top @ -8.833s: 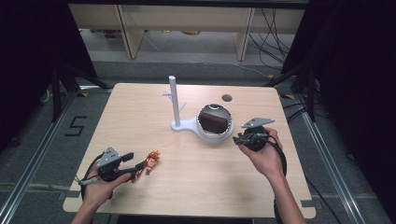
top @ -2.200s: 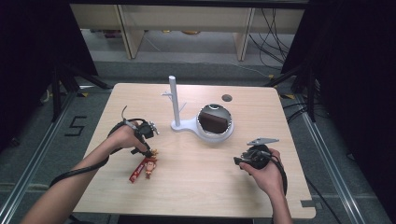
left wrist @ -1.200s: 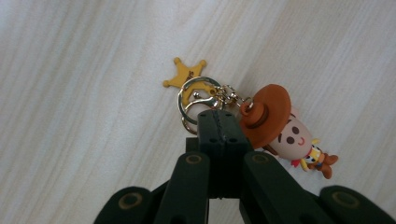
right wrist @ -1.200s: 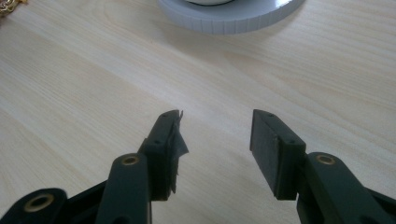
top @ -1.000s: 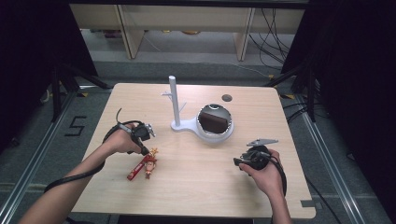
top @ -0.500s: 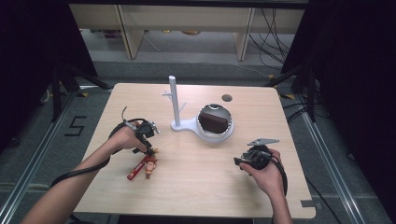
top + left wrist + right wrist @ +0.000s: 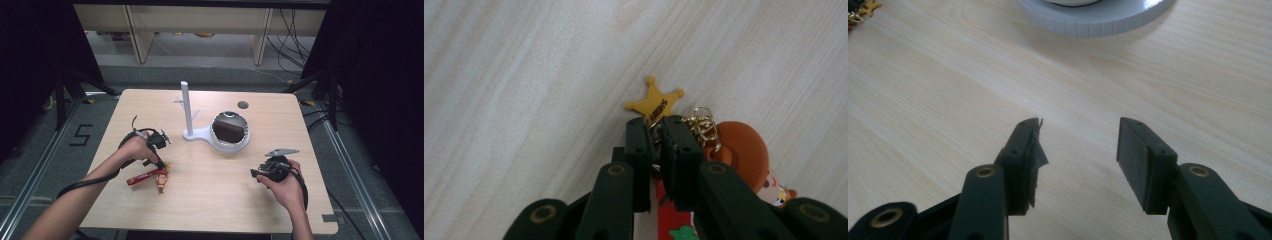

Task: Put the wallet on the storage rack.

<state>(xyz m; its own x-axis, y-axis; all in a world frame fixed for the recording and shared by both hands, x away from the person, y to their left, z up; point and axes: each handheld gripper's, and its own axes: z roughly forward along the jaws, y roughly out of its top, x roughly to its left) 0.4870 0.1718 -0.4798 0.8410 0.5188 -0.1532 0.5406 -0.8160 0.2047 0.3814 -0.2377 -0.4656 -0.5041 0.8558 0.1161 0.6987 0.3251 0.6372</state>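
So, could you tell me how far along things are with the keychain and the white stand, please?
In hand: the left gripper is pinched on the cowboy-figure keychain's gold ring, which lies on the wooden table. Left: nothing hangs on the white peg stand. The right gripper waits open.

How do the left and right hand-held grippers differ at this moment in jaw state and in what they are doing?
The left hand-held gripper has its jaws nearly closed, pinched on the keychain at its metal rings beside the yellow star charm; the right hand-held gripper has its jaws wide apart and holds nothing. The left points down at the keychain, while the right sits over bare table near the white stand. Both are held by a person's hands above the wooden table.
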